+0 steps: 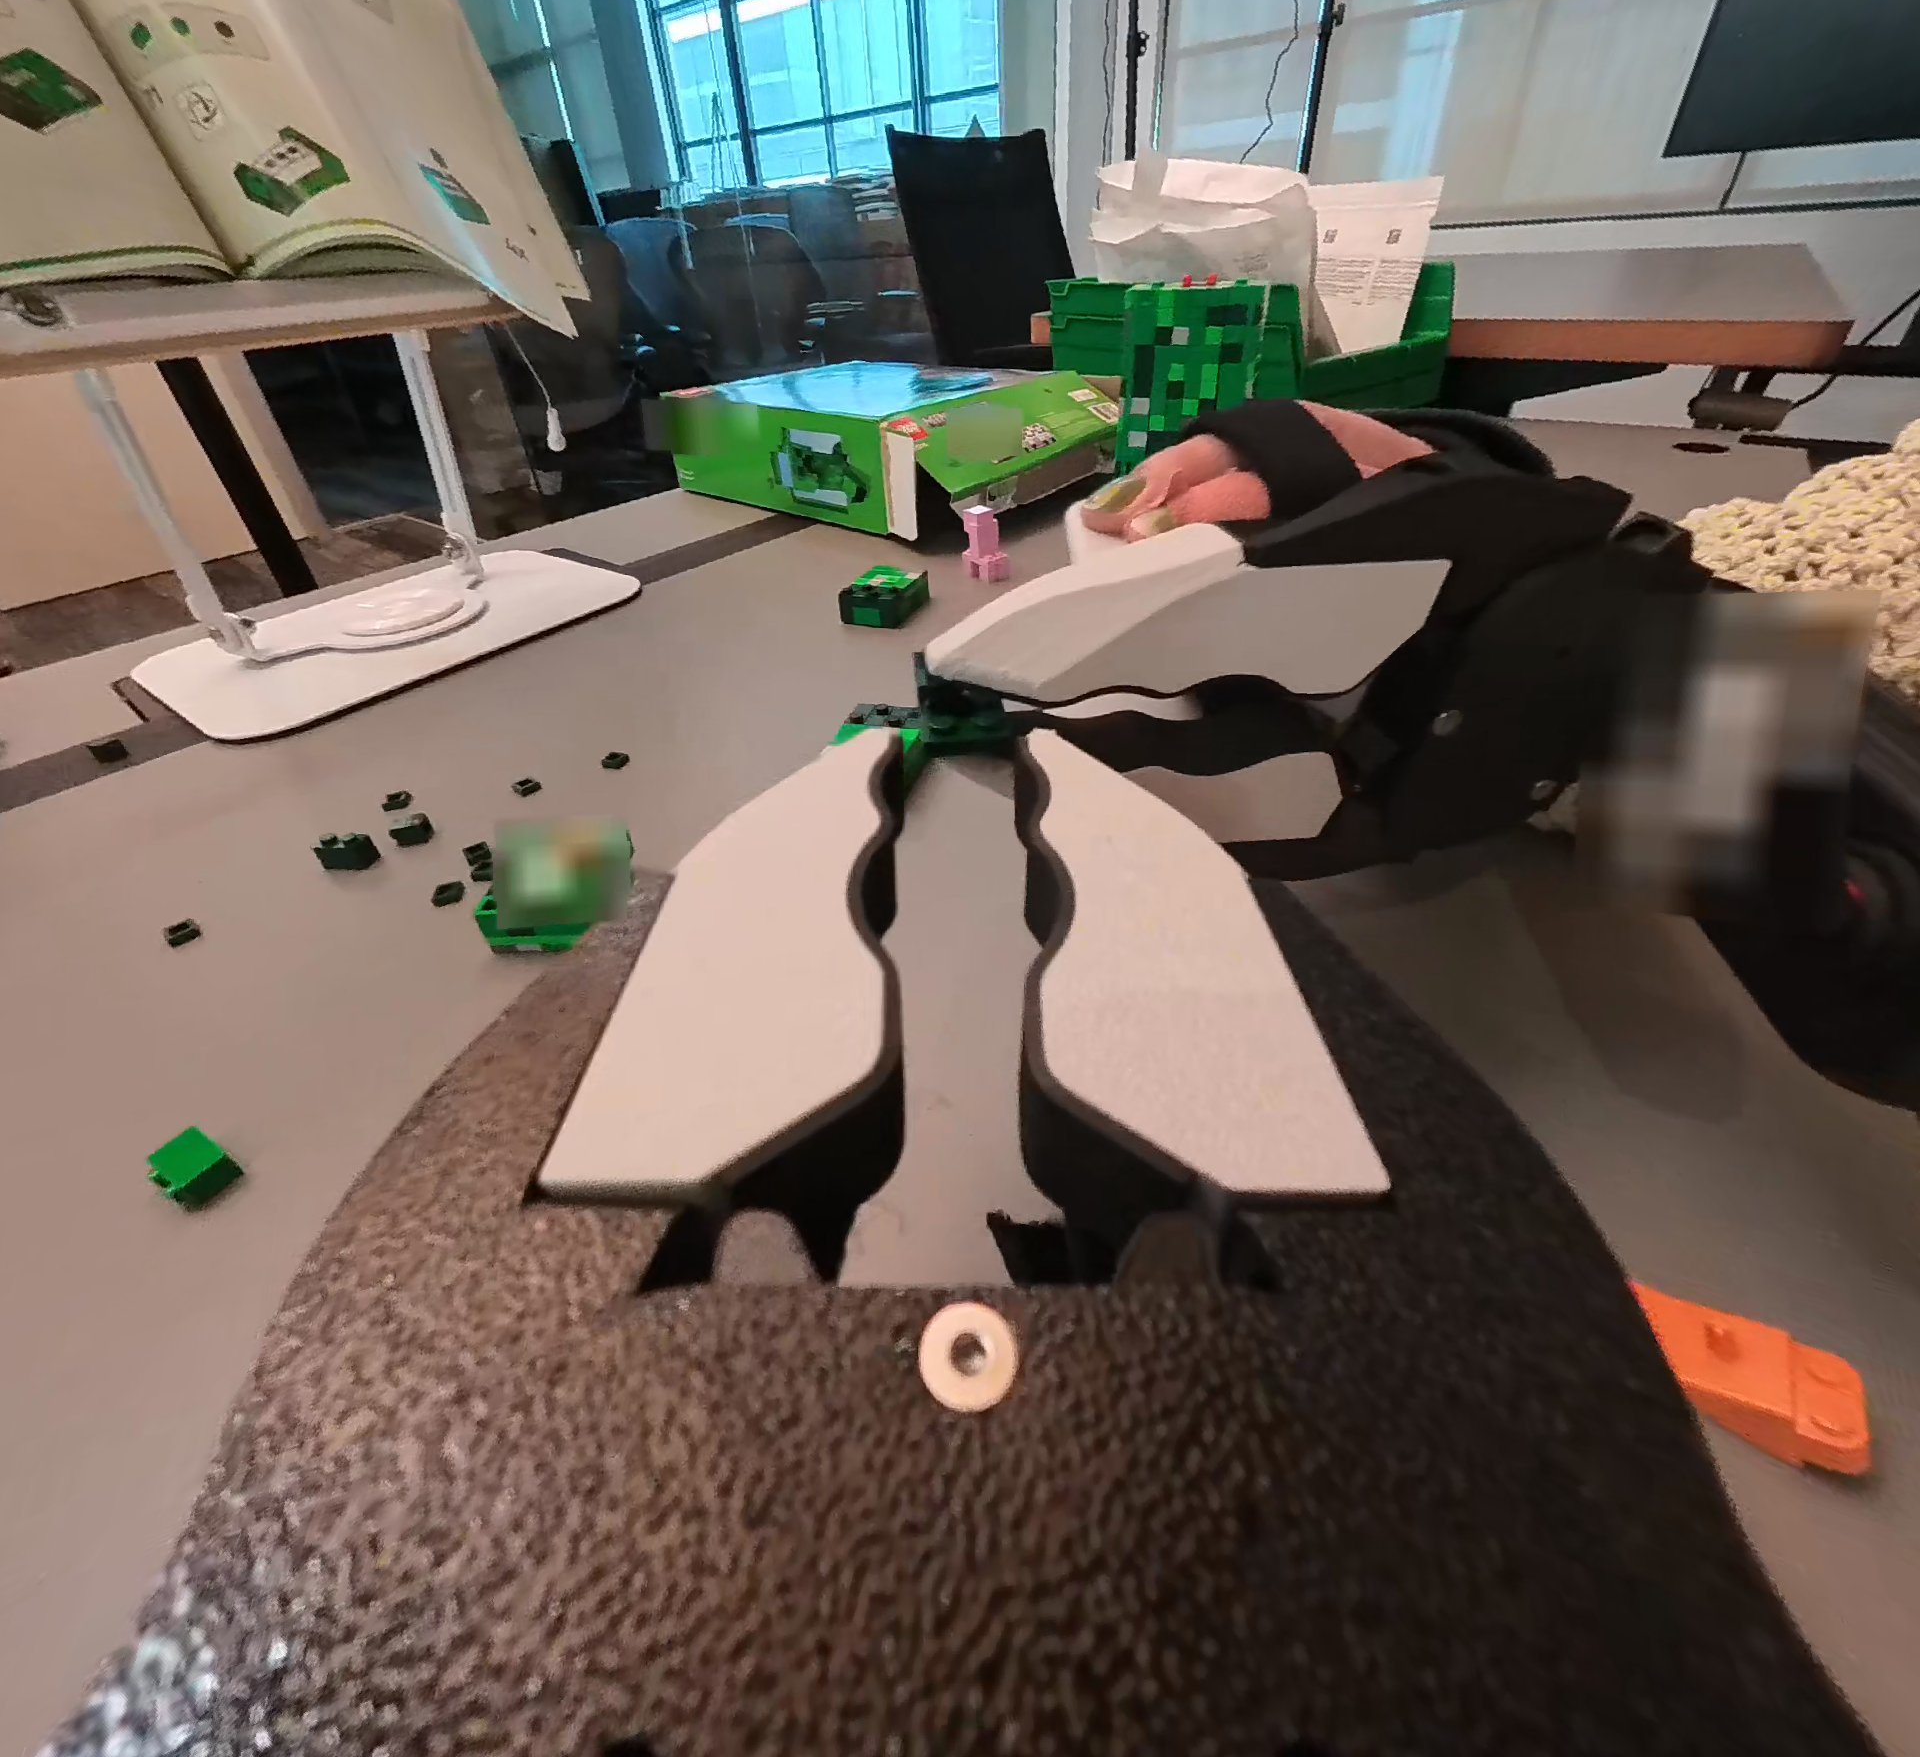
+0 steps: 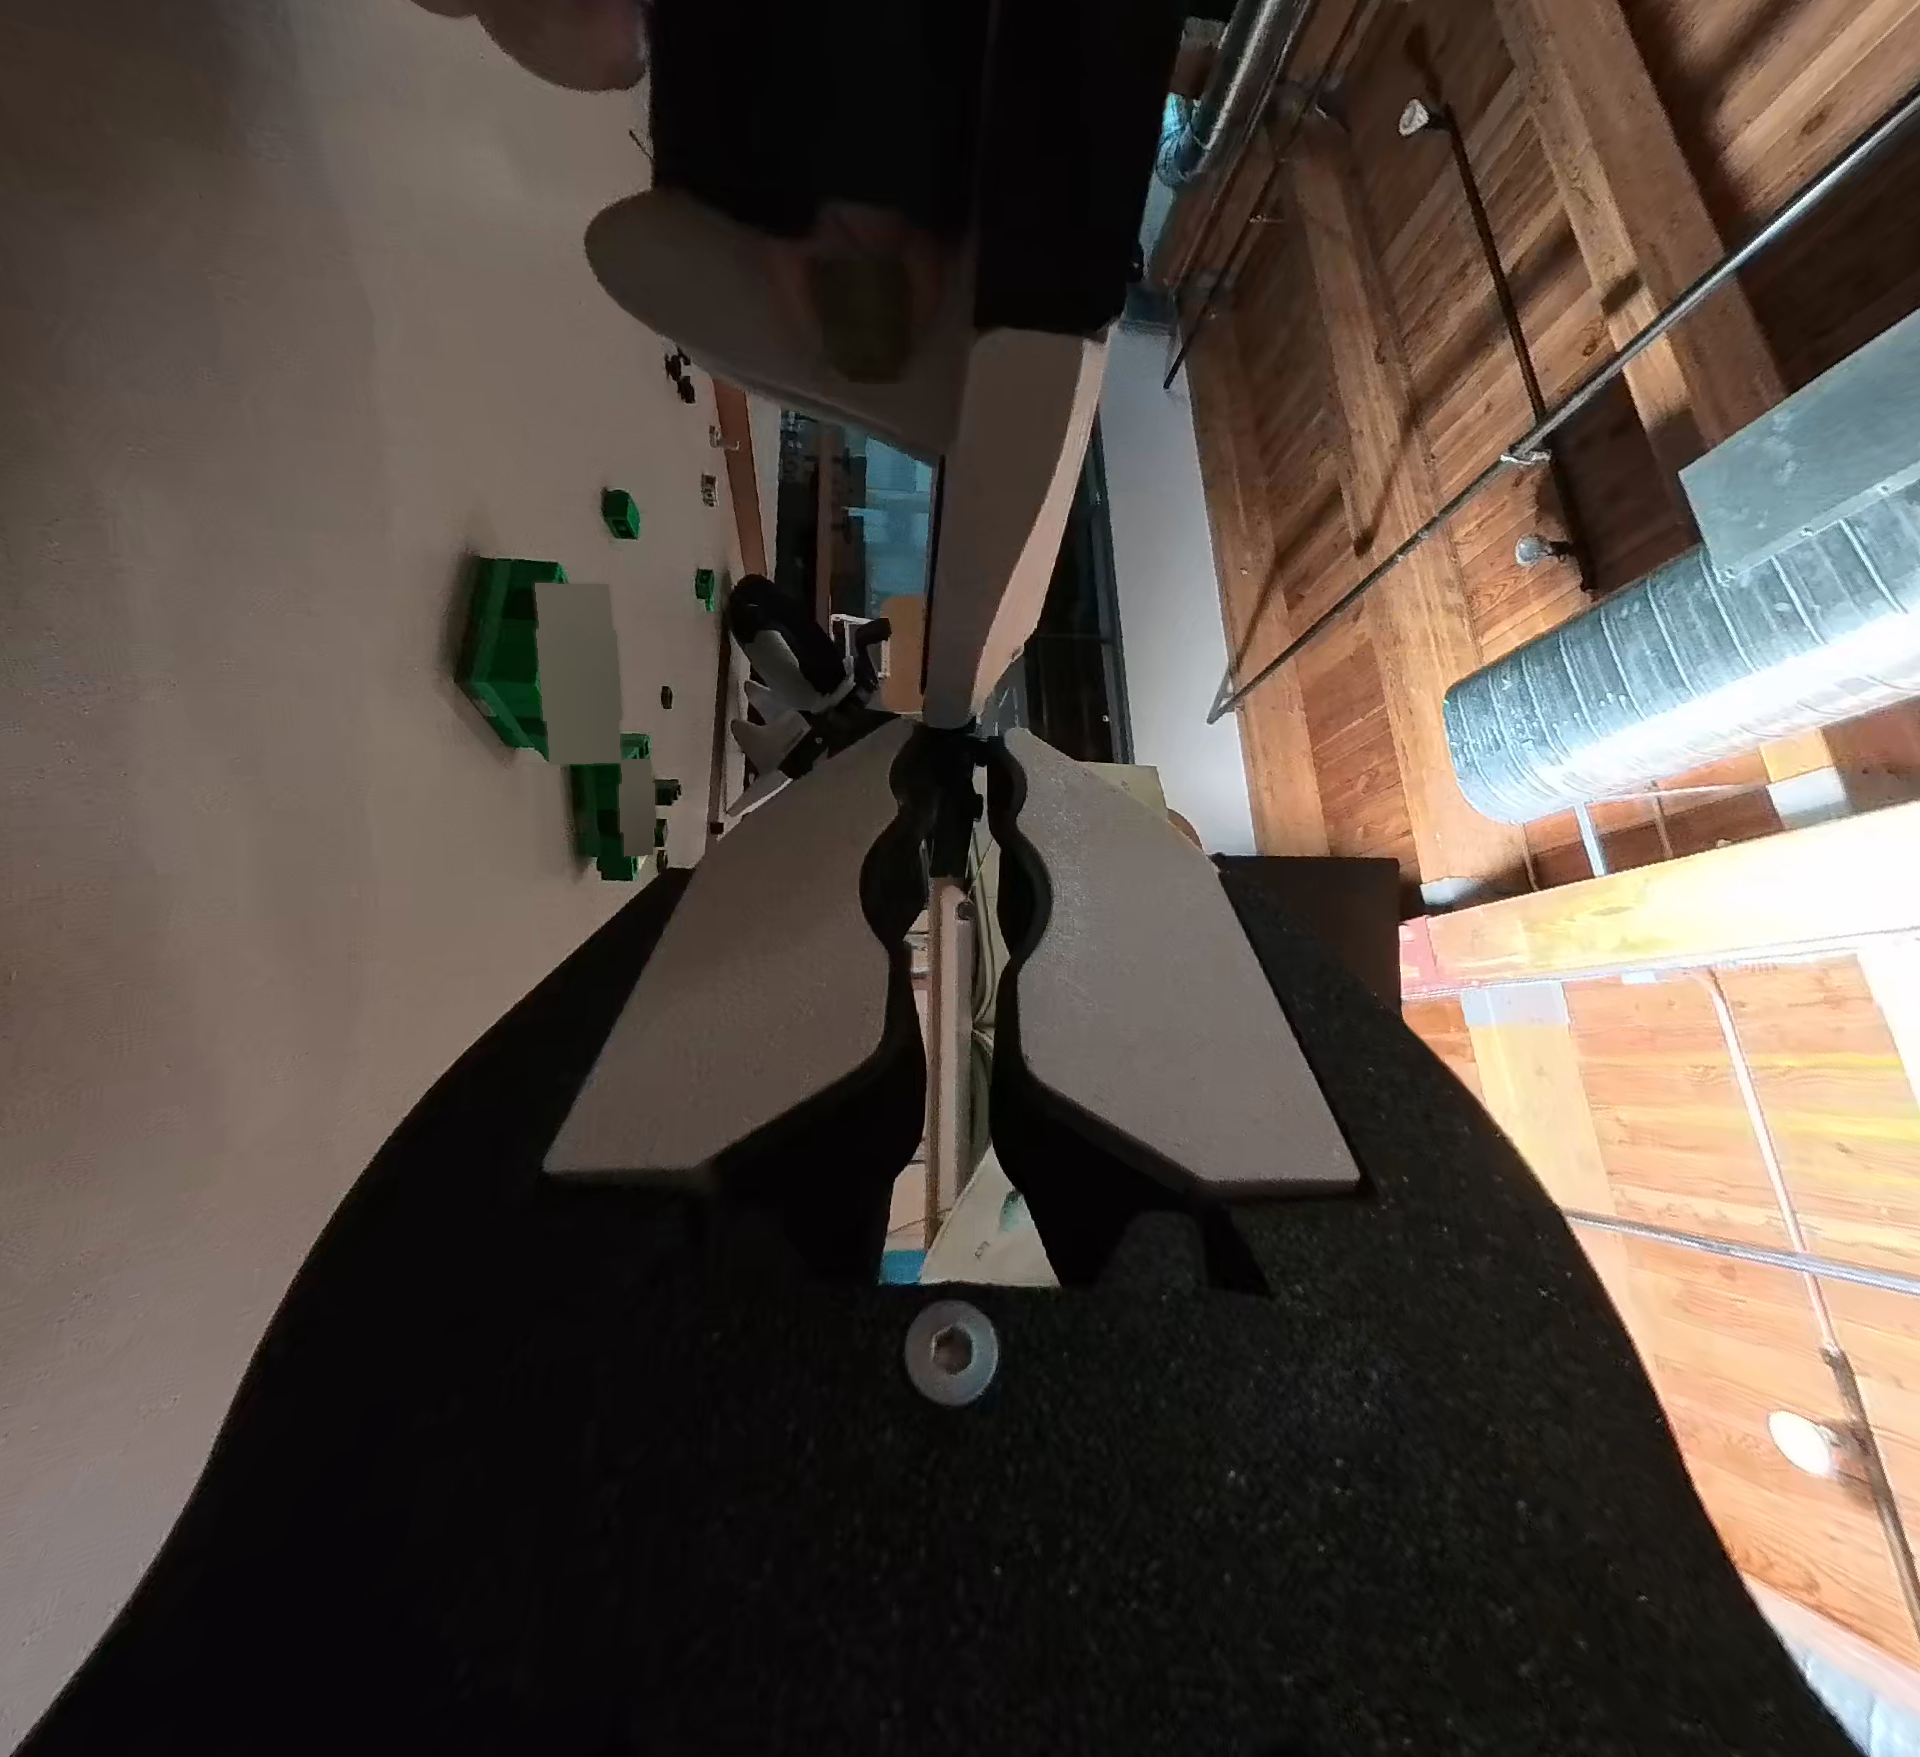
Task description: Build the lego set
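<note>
Lego piece [image 1: 940,720], green and small, sits pinched at the tips of the left tongs [image 1: 961,757], mostly hidden by the fingers. Right tongs [image 1: 940,668] come in from the side, tips touching the same piece, clamped on a dark plate [image 2: 948,803] whose shape is hard to make out. Loose bricks [image 1: 405,840] lie on the worktop [image 1: 343,1032] left of both tongs; a blurred patch covers one green build [image 1: 535,907].

Right tool [image 2: 948,751] clamped on a small dark brick piece [image 2: 948,798], the left tool [image 2: 971,585] meeting that piece from above. Left of it, green brick assemblies [image 2: 509,658] on the pale bench [image 2: 208,460].
</note>
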Demonstrator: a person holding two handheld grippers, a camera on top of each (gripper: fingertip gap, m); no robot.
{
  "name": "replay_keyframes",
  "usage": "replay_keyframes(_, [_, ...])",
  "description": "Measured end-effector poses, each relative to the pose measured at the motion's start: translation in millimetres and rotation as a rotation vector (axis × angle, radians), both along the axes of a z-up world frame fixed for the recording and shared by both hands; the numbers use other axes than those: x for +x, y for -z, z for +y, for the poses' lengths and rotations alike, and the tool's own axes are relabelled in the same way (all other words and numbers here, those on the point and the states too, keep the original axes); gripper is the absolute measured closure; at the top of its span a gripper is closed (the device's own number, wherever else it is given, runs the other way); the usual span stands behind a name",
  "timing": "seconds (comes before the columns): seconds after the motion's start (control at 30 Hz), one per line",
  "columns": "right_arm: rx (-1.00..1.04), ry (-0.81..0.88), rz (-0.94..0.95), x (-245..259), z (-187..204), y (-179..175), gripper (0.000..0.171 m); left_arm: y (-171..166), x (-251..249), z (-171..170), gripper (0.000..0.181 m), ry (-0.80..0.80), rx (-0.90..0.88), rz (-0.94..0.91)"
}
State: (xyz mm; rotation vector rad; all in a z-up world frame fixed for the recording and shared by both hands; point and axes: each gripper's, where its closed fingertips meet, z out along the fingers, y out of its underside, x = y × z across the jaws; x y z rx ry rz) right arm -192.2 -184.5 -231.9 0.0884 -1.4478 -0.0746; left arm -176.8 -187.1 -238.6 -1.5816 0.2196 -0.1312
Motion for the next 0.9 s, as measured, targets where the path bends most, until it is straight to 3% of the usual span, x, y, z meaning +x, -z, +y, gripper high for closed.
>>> replay_keyframes(0.6, [0.007,0.007,0.007,0.8,2.3,0.3,0.162,-0.7,0.2,0.6,0.161,0.003,0.004,-0.016])
replay_keyframes(0.7, [0.011,0.007,-0.001,0.1,1.7,2.6,0.162,1.6,3.6,1.7,0.151,0.020,-0.011,-0.015])
replay_keyframes(0.9, [0.010,0.009,-0.007,-0.4,2.0,4.4,0.162,5.0,4.1,2.8,0.157,0.018,-0.030,-0.006])
